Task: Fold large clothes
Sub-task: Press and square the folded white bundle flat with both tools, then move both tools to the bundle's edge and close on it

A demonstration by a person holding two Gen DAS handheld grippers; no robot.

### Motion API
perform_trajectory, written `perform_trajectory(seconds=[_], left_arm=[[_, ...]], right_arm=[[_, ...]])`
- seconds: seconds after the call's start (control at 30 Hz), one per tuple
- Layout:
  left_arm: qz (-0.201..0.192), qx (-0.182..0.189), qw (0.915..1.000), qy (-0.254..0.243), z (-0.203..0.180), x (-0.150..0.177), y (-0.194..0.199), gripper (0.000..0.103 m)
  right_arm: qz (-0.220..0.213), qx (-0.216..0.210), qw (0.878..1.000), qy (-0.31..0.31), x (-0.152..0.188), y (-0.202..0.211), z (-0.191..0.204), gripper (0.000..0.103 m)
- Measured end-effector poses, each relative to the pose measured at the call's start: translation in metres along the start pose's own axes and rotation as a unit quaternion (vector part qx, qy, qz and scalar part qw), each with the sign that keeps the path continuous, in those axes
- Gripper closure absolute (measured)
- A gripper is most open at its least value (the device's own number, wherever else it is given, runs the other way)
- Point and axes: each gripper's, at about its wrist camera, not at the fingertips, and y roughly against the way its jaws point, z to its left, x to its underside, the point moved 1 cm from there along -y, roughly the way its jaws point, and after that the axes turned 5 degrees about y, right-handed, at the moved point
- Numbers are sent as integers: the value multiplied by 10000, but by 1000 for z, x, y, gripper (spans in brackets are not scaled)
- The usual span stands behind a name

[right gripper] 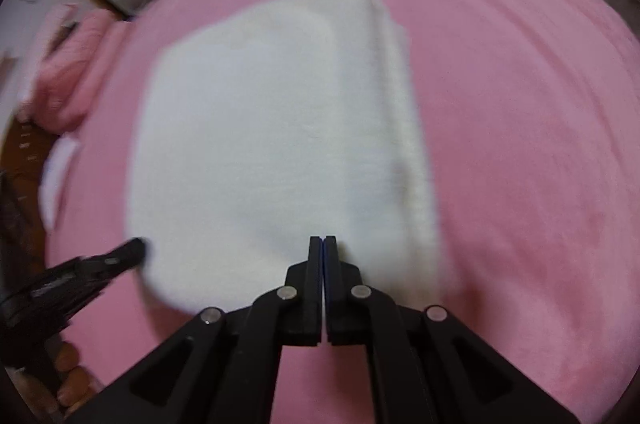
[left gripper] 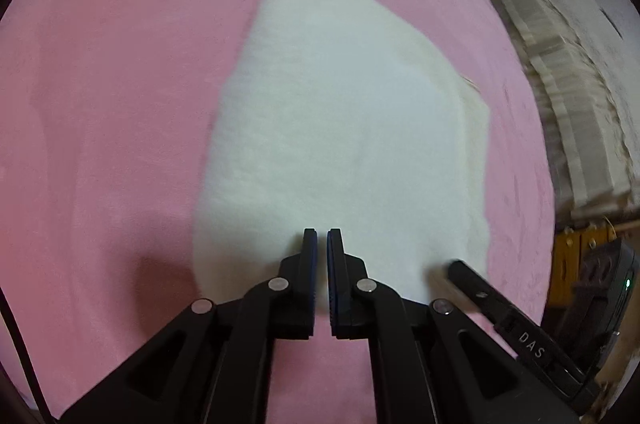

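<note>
Both tongs, left [left gripper: 322, 238] and right [right gripper: 323, 244], closed, empty.

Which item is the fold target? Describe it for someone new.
A pink sheet covers the whole work surface. In its middle lies a white folded cloth, thick and fluffy, layers stacked along one edge. It is the only white thing on the pink; the pink bundle sits at the sheet's far edge.

fluffy white cloth [left gripper: 340, 127], matt pink sheet [left gripper: 120, 103]
</note>
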Motion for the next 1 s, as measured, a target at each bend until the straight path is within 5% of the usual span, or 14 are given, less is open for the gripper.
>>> perform_trajectory(seconds=[0.07,0.13,0.3,0.43,0.57,0.73,0.77,0.83,0.87,0.9,0.93,1.0], left_arm=[[254,201,9995,66,-8,6,-9,102],[311,5,9994,134,-6,12,-16,102],[141,-237,9995,175,-1,23,-15,102],[-22,-385,9992,77,8,22,-9,102],[61,-644,9977,182,22,20,-2,102],[181,-1379,9903,-9,10,30,11,96],[236,-1563,9874,-95,5,33,13,88],[311,-1826,9825,-186,2,40,19,58],[336,-1901,9809,-219,-1,41,19,28],[327,-1962,9797,-255,-7,42,19,16],[275,-1988,9792,-299,-14,42,22,16],[228,-2064,9774,-410,-22,43,27,16]], right_arm=[[130,-797,9967,-101,3,-6,11,103],[429,-1141,9919,-349,9,-24,17,103],[361,-1071,9914,-660,19,-41,4,103],[97,-142,9985,-516,18,-17,-38,103],[60,-246,9958,-881,19,16,-77,103],[421,-200,9975,-532,30,38,-62,101],[475,-220,9975,-484,29,37,-49,101],[635,-146,9974,-296,26,34,-21,101],[726,-80,9972,-183,28,37,-16,99],[830,-20,9965,-45,29,36,-9,91],[919,31,9957,87,30,37,-1,86],[975,145,9949,205,29,37,12,54]])
